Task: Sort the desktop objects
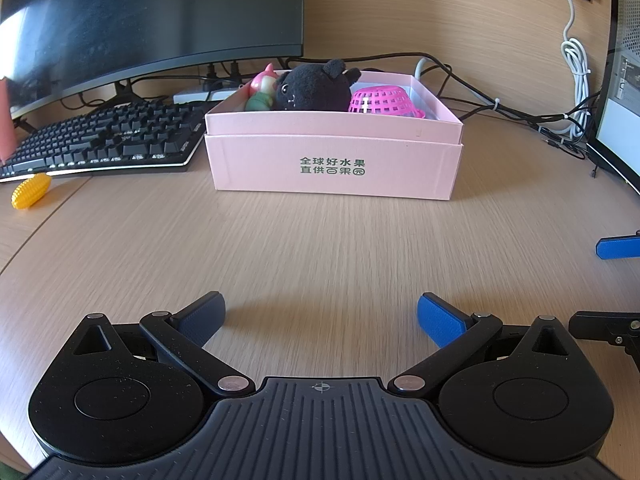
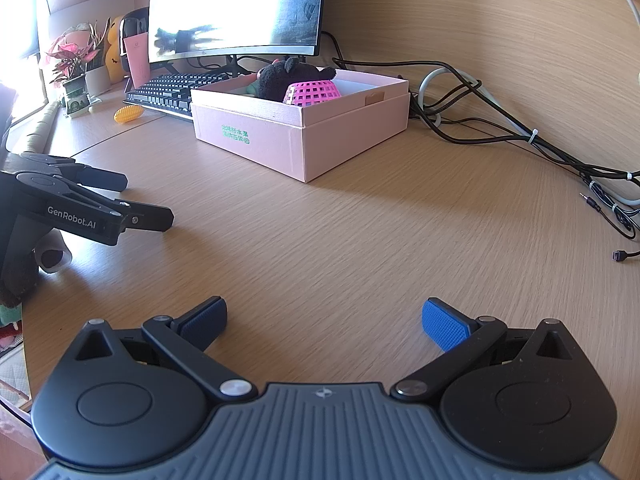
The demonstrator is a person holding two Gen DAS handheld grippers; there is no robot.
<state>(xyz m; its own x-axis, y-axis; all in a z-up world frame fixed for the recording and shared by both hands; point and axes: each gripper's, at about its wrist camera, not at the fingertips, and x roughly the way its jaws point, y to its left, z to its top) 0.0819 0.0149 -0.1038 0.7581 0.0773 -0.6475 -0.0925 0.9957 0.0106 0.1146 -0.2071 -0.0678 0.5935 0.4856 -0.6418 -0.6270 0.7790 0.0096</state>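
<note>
Wooden desk, potted plant only in right view; both claws wide open, empty.

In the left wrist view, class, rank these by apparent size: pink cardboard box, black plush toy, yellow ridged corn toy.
1. Pink cardboard box
2. Black plush toy
3. Yellow ridged corn toy
</note>
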